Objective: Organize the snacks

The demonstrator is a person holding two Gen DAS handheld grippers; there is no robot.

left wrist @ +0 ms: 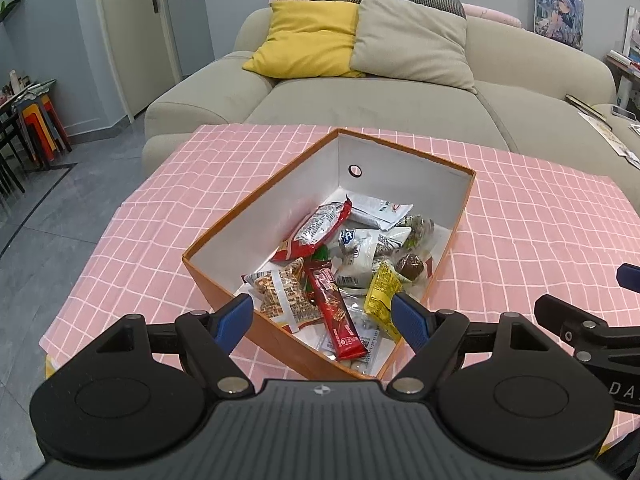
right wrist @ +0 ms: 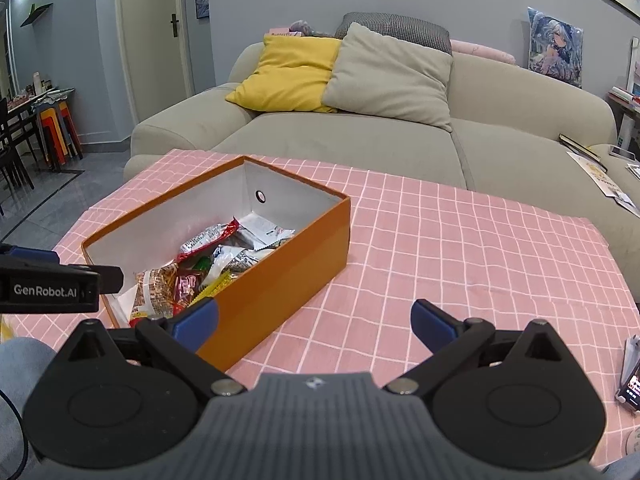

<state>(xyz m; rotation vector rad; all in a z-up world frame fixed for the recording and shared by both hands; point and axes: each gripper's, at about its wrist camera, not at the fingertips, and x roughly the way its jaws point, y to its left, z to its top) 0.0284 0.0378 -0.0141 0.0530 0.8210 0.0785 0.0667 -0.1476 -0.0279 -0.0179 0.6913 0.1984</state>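
Observation:
An orange box (left wrist: 224, 292) with white inner walls stands on the pink checked tablecloth (left wrist: 532, 216) and holds several snack packets, among them a red bar (left wrist: 334, 312), a yellow packet (left wrist: 382, 296) and a round chocolate (left wrist: 410, 266). My left gripper (left wrist: 322, 318) hovers open over the box's near end, nothing between its blue fingers. In the right wrist view the same box (right wrist: 280, 268) lies to the left, and my right gripper (right wrist: 314, 320) is open beside its near right corner, holding nothing.
A beige sofa (right wrist: 360, 136) with a yellow cushion (right wrist: 288, 74) and a grey cushion (right wrist: 390, 76) stands behind the table. A phone (right wrist: 632, 386) sits at the table's right edge. Stacked stools (left wrist: 40, 124) stand at the far left.

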